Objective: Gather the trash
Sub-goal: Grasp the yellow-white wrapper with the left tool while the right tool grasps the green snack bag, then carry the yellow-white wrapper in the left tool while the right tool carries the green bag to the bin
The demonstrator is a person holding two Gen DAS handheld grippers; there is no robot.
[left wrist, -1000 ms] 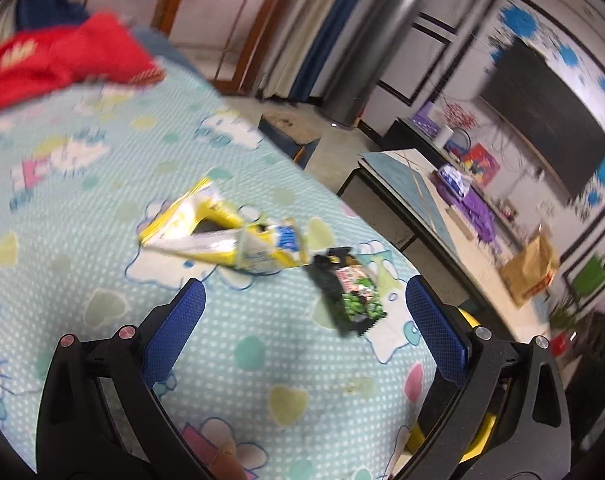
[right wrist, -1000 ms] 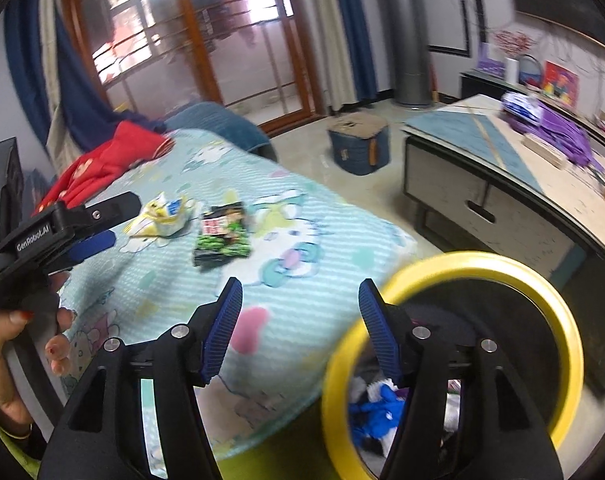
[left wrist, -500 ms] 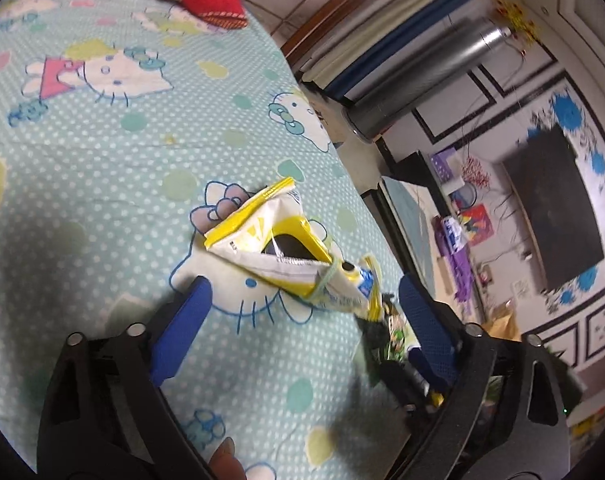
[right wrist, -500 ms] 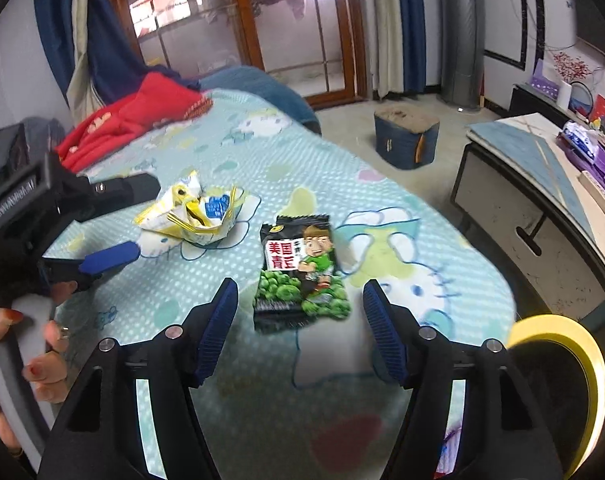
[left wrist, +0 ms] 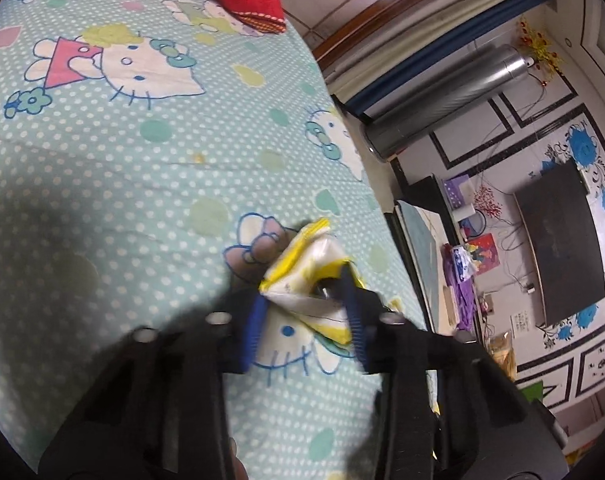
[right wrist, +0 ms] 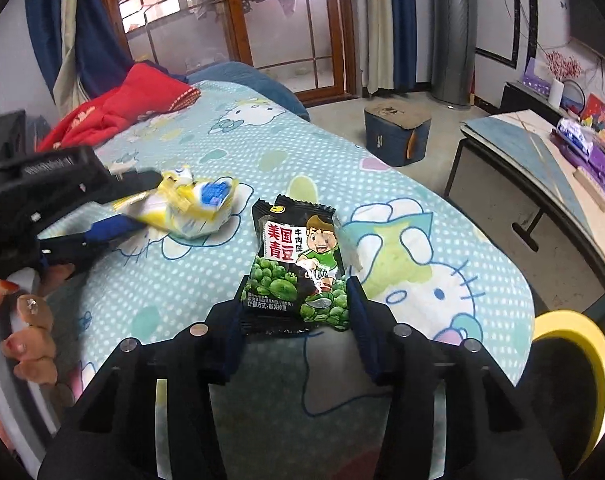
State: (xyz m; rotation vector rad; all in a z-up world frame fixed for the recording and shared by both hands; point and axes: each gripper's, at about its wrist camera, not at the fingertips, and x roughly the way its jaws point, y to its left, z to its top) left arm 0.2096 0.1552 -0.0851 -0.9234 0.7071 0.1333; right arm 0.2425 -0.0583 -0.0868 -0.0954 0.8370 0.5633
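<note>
- Left tool (left wrist: 306, 320): its jaws are closing, with the yellow wrapper (left wrist: 308, 280) between the blue pads and both pads pressing its crumpled sides.
- The yellow wrapper rests on the bed (left wrist: 122, 168), at 12 o'clock from the left tool's tips, on a cartoon cat print.
- Right tool (right wrist: 296, 324): its jaws are closing around the lower end of the green pack (right wrist: 298, 264); the pads sit at the pack's two edges, but whether they press yet I cannot tell.
- The green pack lies flat on the bed, face up, its length running toward 12 o'clock from the right tool.
- In the right wrist view, the left tool (right wrist: 130, 204) comes in from 9 o'clock, clamped on the yellow wrapper (right wrist: 194, 208), which sits at 10 o'clock from the green pack, near it but apart.
- A hand (right wrist: 26, 320) with red nails holds the left tool's handle at 8 o'clock.
- Yellow bin (right wrist: 574, 356): its rim shows at 4 o'clock, off the bed's edge.
- Desk (right wrist: 542, 176): stands at 2 o'clock, across the floor from the bed.
- Red cloth (right wrist: 118, 108): lies at the bed's far end, at 11 o'clock.
</note>
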